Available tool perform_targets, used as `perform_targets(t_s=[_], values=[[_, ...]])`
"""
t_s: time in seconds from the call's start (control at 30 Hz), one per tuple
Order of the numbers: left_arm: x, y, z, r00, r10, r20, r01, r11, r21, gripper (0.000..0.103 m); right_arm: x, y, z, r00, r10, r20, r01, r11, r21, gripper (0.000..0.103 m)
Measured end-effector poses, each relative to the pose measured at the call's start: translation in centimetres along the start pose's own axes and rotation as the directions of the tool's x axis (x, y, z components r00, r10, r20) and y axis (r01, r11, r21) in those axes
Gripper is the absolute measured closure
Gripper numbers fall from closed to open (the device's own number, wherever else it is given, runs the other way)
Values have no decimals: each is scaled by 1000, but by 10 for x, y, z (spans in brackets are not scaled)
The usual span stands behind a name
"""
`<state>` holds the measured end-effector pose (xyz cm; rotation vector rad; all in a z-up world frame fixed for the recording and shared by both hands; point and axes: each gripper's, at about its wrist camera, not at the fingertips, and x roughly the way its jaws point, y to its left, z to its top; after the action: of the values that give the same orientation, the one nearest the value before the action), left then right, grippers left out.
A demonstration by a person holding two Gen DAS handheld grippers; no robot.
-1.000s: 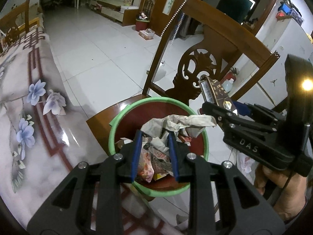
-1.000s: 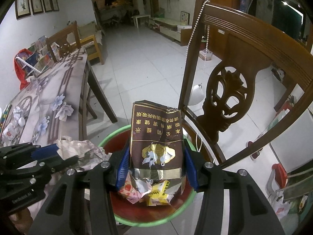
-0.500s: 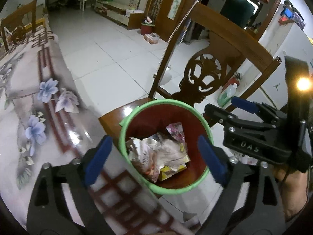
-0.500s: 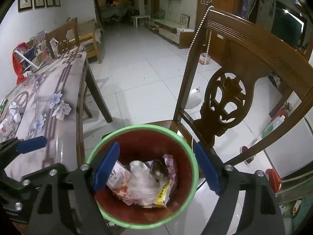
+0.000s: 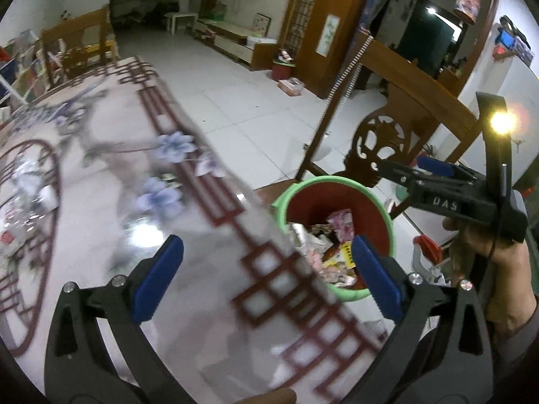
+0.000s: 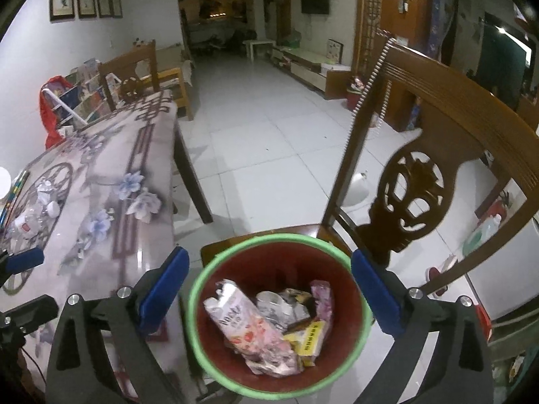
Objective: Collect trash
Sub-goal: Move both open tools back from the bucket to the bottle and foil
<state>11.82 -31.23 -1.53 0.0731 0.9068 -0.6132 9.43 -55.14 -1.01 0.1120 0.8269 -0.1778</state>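
A: Describe the trash.

B: The trash [image 6: 269, 326] is a loose pile of crumpled wrappers: a white and pink printed pack, silvery foil, a purple-pink sachet and a yellow packet with dark print. It lies at the bottom of the bin.

A: Describe the bin.

B: The bin [image 6: 198, 289] is round, red inside, with a light green rim. It stands on the seat of the carved wooden chair [image 6: 414, 195], just beside the edge of the table [image 6: 111, 202] with the flower-patterned top. Part of the red floor shows around the pile.

A: State of the right gripper?

B: The right gripper [image 6: 269, 286] has just been opening; its blue pads stand wide, one at each side of the bin rim, with nothing between them.

A: State of the left gripper?

B: The left gripper [image 5: 266, 269] has just been opening and stands wide over the table edge, holding nothing. The bin shows beside its right-hand pad.

A: Other items?

B: Small crumpled pieces [image 6: 40, 202] lie on the far part of the table.
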Motion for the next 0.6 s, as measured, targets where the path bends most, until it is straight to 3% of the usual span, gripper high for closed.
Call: perform_targets(t_s=[0.3, 0.6], values=[[-48, 62, -20, 995, 89, 35, -86, 993, -83, 6, -4, 44, 8, 999, 54, 7, -53, 997, -48, 9], [-101, 124, -35, 975, 204, 88, -186, 966, -180, 6, -20, 115, 15, 988, 155, 23, -151, 980, -129, 9]])
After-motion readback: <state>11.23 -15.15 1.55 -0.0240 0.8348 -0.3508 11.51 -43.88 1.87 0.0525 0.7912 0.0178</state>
